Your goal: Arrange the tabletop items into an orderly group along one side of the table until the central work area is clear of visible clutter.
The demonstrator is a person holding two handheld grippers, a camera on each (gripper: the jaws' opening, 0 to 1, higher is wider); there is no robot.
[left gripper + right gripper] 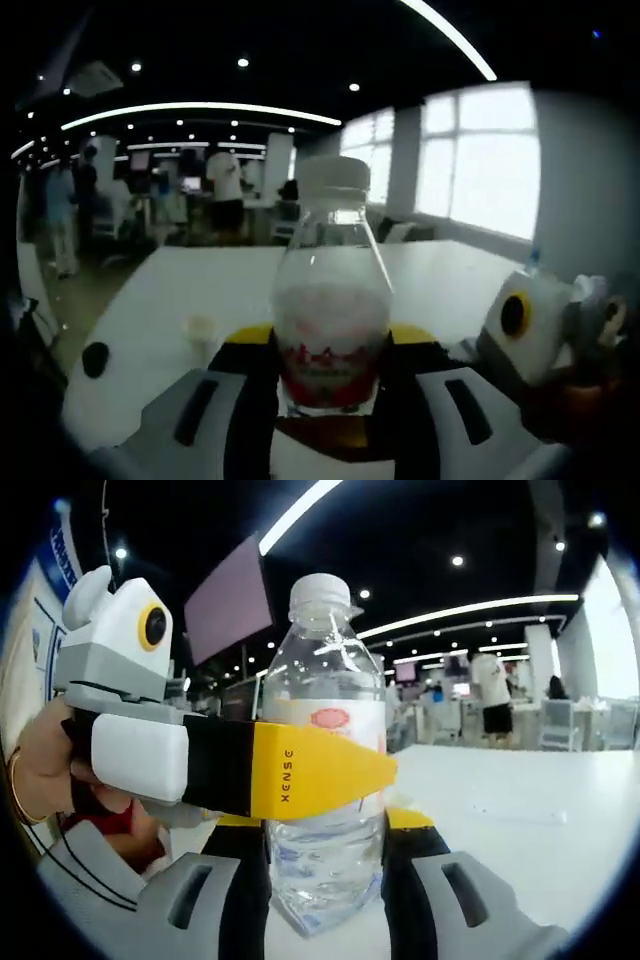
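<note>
Left gripper (330, 385) and right gripper (325, 865): jaws of each clamp one clear water bottle (332, 300) above white tabletop (200, 275); cap at 12 o'clock.

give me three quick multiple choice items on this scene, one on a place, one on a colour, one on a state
1. Where is the clear bottle in the left gripper view?
A. between that gripper's jaws
B. lying on the floor
C. on a chair

2. What colour is the bottle's cap?
A. red
B. white
C. black

3. In the right gripper view, how does the bottle stand?
A. upside down
B. lying flat
C. upright between the right gripper's jaws

Answers:
1 A, the left gripper's jaws flank its base.
2 B, the cap shows white in both views.
3 C, cap on top, and the left gripper's yellow tip crosses in front of it.
</note>
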